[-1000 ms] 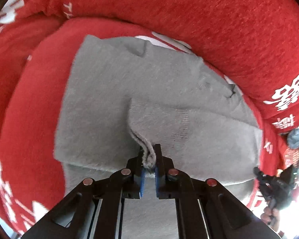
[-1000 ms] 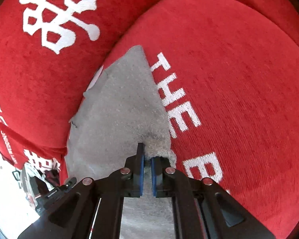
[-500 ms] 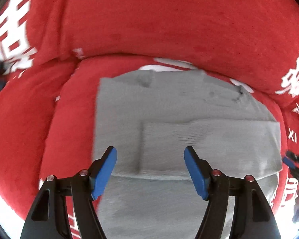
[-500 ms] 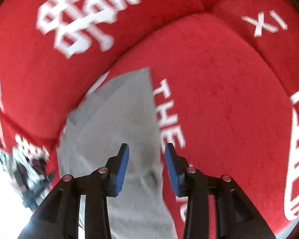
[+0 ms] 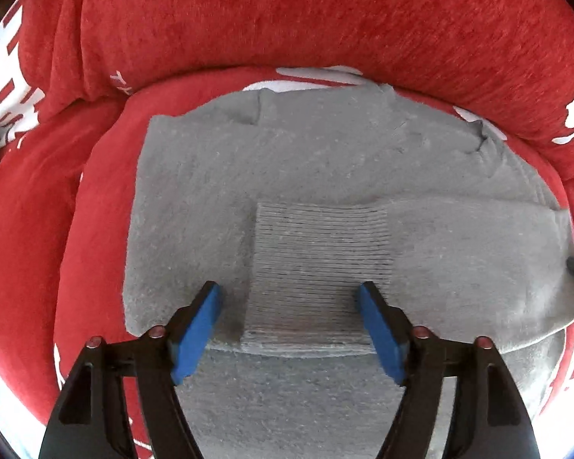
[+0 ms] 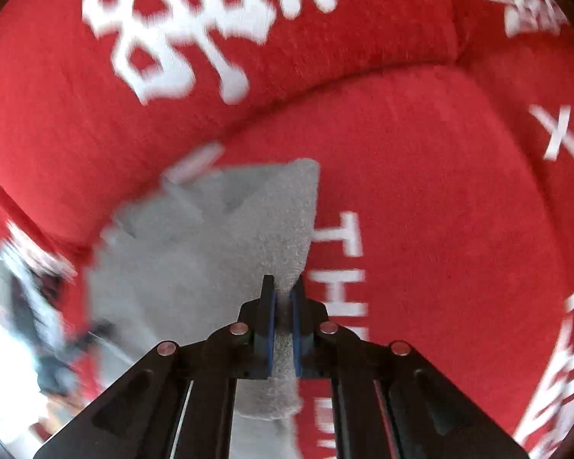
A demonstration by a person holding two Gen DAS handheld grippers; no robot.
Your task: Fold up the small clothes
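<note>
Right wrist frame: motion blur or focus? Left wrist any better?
Right wrist view: motion smear, worst at the left edge; right gripper stays sharp on the fuzzy grey knit garment. Left wrist view: crisp, ribbed cuff resolved, only fisheye bending.

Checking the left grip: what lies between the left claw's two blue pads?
In the left wrist view, the open left claw frames the ribbed cuff of the grey garment; neither pad pinches it.

a red plush sofa [image 5: 287, 19] fills the room's view, its seat cushion [image 6: 421, 191] and backrest [image 6: 57, 95] printed with white characters and letters; bright daylight washes the lower edges.
</note>
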